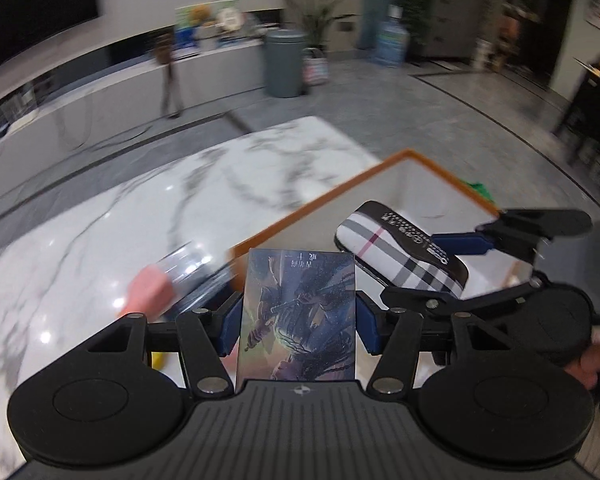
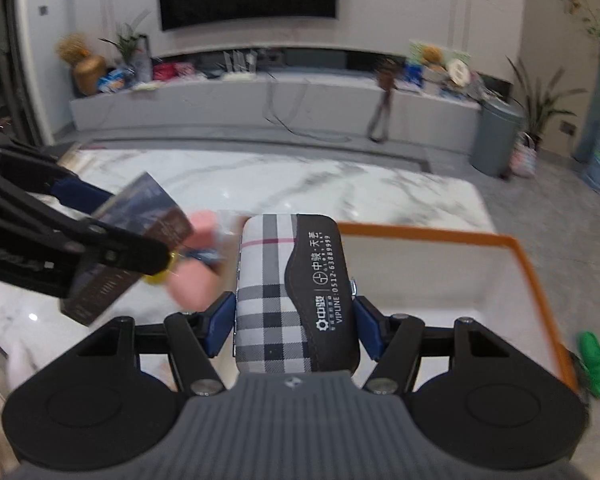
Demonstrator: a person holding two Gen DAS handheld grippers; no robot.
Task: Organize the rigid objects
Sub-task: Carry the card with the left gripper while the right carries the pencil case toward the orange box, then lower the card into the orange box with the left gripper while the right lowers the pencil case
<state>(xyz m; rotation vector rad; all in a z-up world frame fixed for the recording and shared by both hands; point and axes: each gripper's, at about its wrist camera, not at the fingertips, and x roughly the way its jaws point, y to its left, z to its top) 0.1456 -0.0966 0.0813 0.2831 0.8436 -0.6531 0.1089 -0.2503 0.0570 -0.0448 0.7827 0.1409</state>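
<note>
The left gripper (image 1: 298, 318) is clamped on a slim box (image 1: 298, 316), its blue pads pressing both long sides. The box stands upright between the fingers, its glossy face printed with a dark blue and purple illustration of a robed figure and a few white characters near the top edge; from the right wrist view its side panel (image 2: 100, 288) is dark with fine print.

The right gripper (image 2: 294, 322) is closed on a plaid case (image 2: 276, 292), a rounded oblong covered in white, grey and black check with a thin red line, and a curved black flap bearing white lettering and a phone number.

Both items are held up above a white marble bench (image 1: 140, 220), the case over a shallow white tray with an orange rim (image 1: 320, 196), the box at the tray's near left edge.

Just left of the box lies a clear plastic tube (image 1: 188, 272) with a pink end, blurred. A green object (image 2: 594, 362) sits outside the tray's right rim.
</note>
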